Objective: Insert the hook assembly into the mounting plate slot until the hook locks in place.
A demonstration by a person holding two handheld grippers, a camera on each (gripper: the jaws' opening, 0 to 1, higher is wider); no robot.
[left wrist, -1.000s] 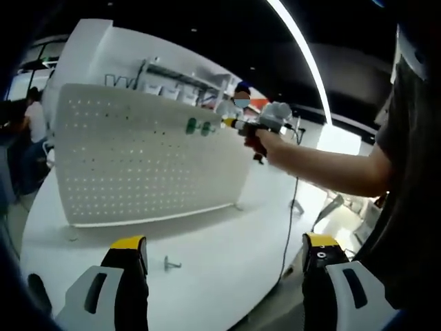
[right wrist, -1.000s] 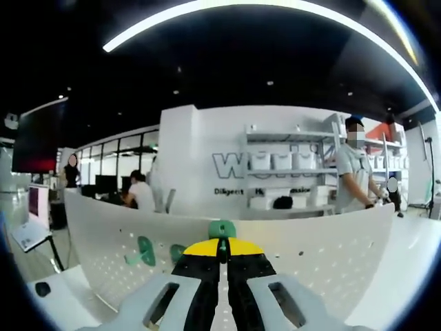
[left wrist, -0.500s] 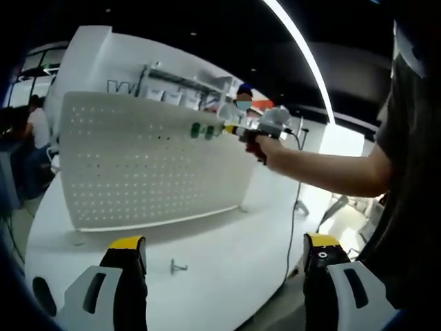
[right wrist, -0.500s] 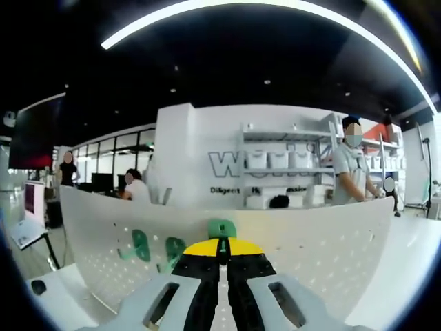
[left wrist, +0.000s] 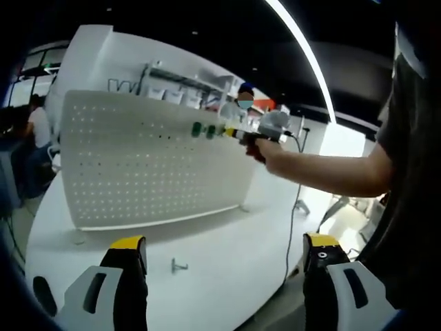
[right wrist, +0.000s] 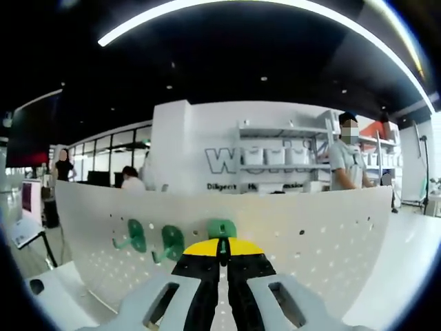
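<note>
Right gripper view, centre: right gripper (right wrist: 221, 249) pinching green hook (right wrist: 222, 228) against white pegboard (right wrist: 310, 241), beside two mounted hooks (right wrist: 153, 239). Insertion step; next, press until locked. Left gripper view: left gripper (left wrist: 224, 265) spread, idle over table (left wrist: 227, 241).

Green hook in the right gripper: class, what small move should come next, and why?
Probably ease the right gripper straight forward to press its green hook into the pegboard. The jaws are shut on the hook, which sits at the board's face beside two mounted hooks; whether it has seated I cannot tell.
</note>
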